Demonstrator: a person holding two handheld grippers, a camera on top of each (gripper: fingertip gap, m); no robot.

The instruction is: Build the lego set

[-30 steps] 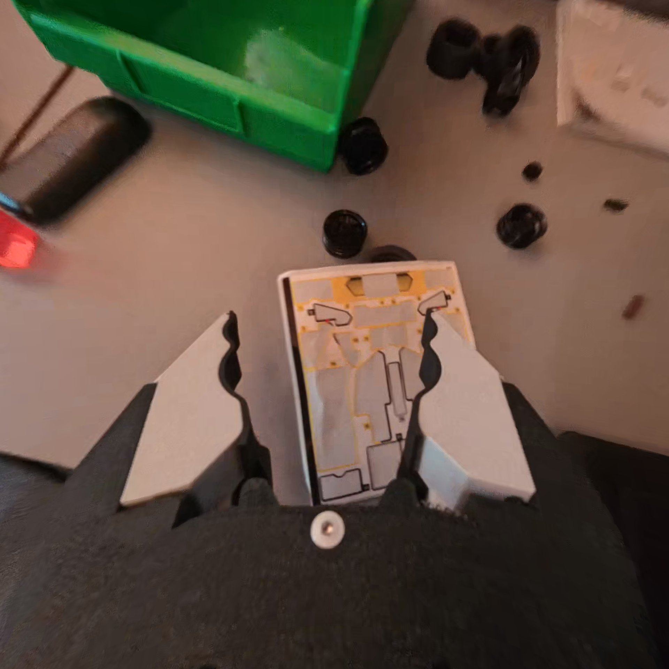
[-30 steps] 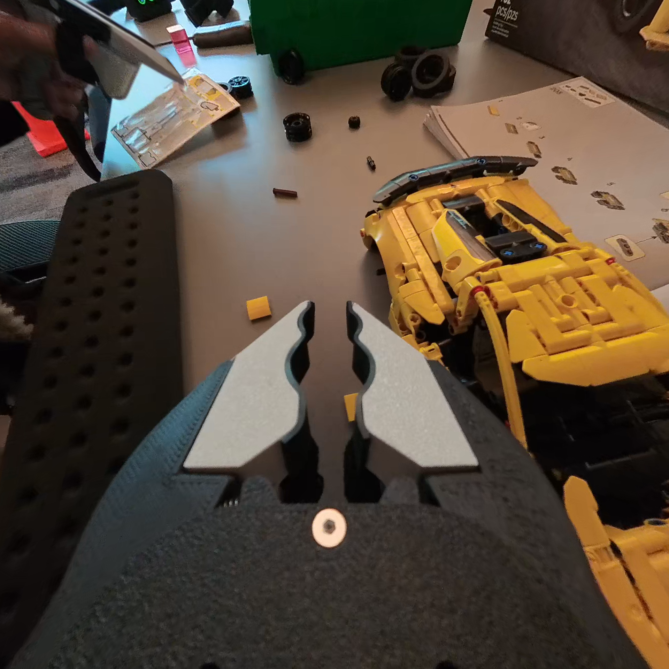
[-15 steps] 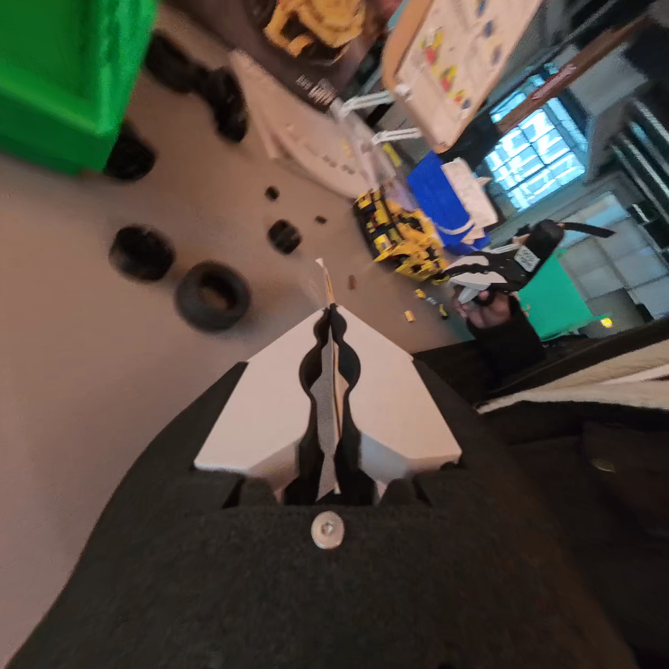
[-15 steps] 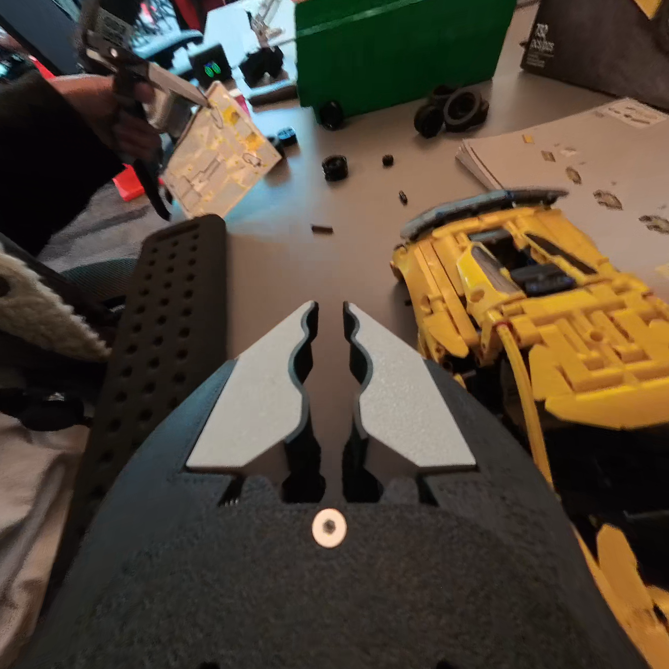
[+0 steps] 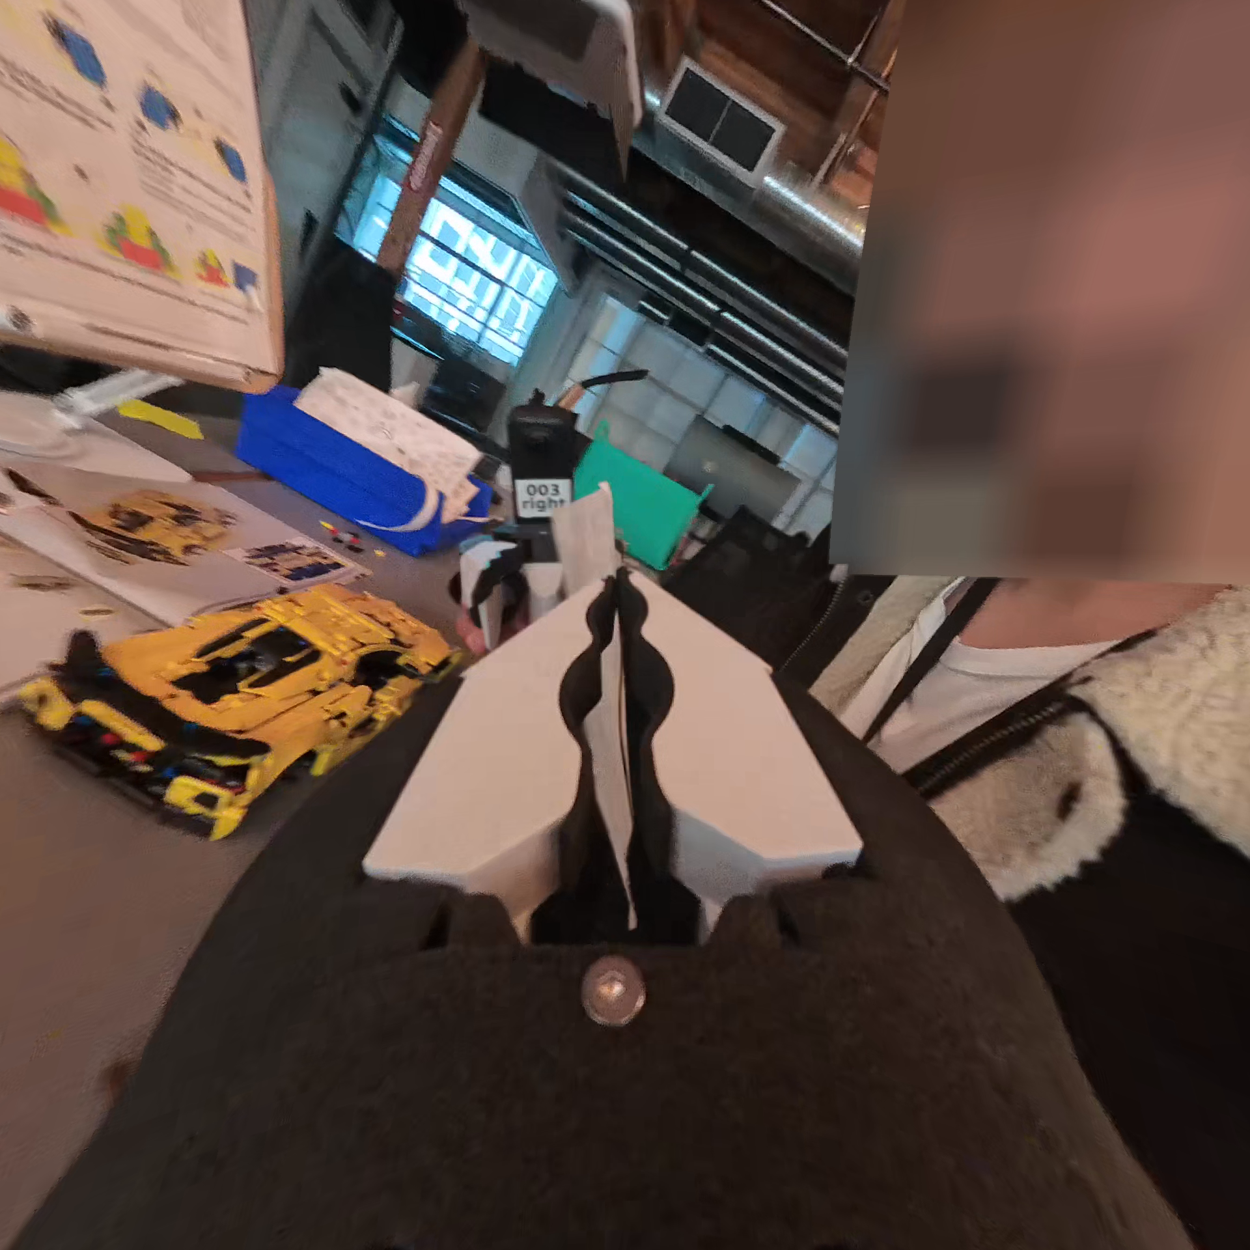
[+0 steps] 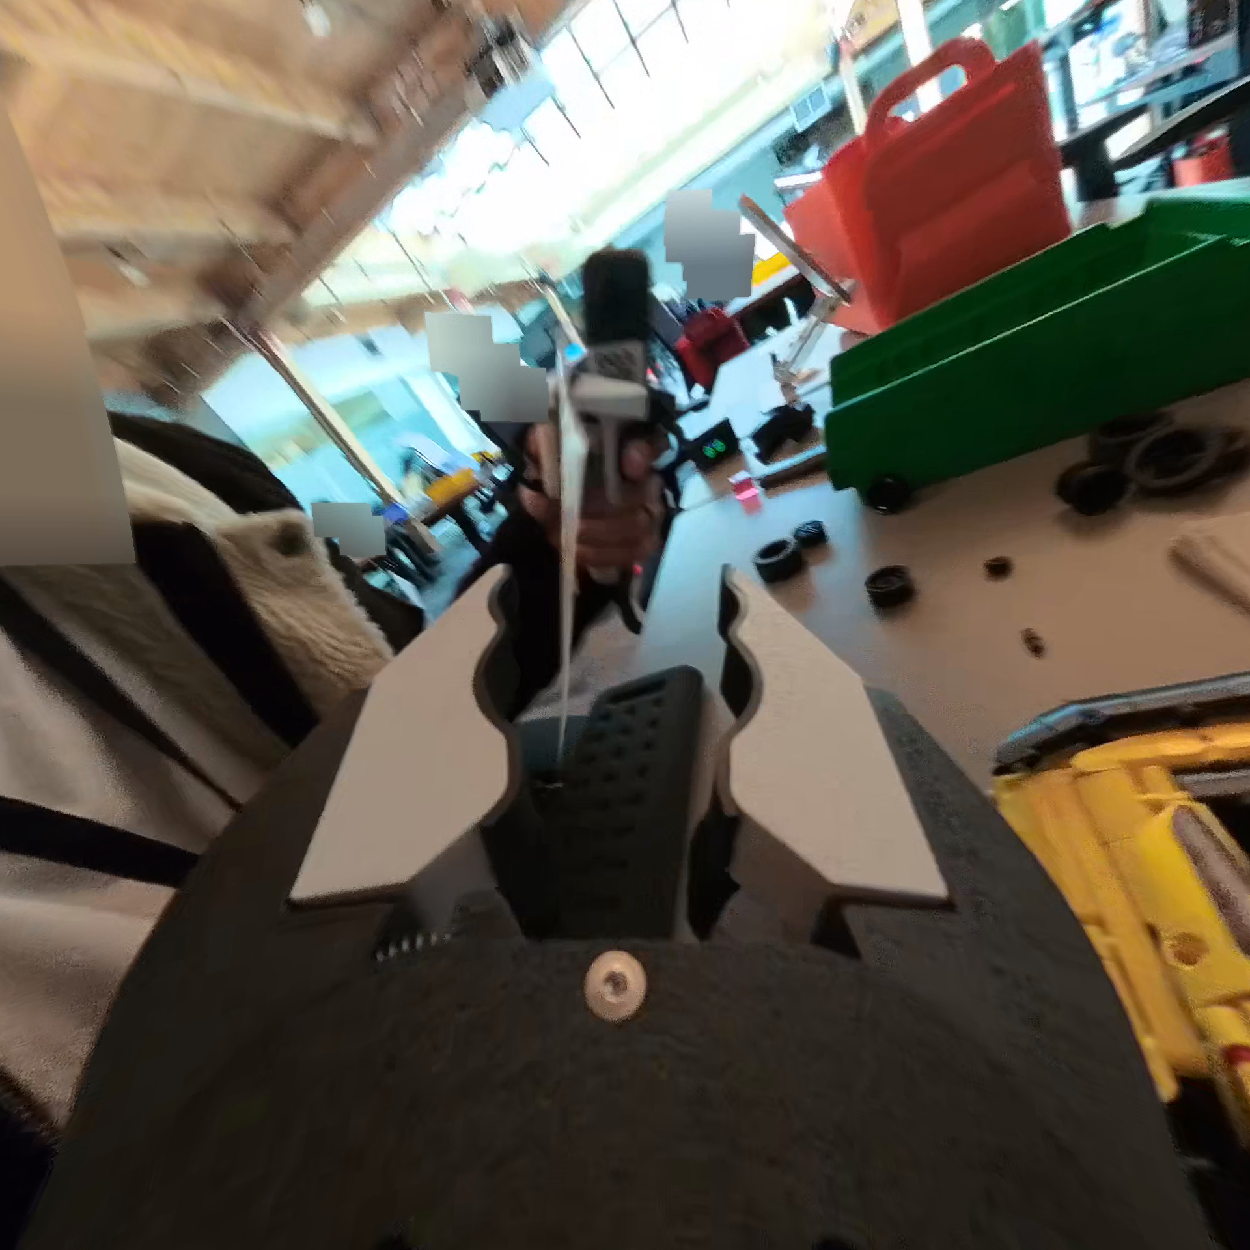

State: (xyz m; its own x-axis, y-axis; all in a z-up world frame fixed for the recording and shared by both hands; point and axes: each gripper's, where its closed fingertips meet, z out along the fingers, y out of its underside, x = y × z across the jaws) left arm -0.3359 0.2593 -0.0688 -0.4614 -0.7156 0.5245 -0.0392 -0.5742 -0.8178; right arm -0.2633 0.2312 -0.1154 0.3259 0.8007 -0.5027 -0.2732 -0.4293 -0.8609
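My left gripper is shut on a white sticker sheet, held up edge-on in the air. In the right wrist view the sheet hangs as a thin vertical edge from the left gripper. It reaches down between the two spread fingers of my right gripper, which is open and touches nothing I can see. The right gripper also shows in the left wrist view, just beyond the sheet. The yellow lego car stands on the table to the left; it also shows in the right wrist view.
A green bin stands at the back right with black tyres and small pins loose on the table. Instruction booklets and a blue bin lie behind the car. A black perforated armrest sits below my right fingers. A person's torso is close by. One gripper's finger ends stand about 11 cm off the other's.
The left gripper closed on the sticker sheet, lifted it off the table and swung it toward the right gripper. The right gripper turned from the car toward the left one and opened wider.
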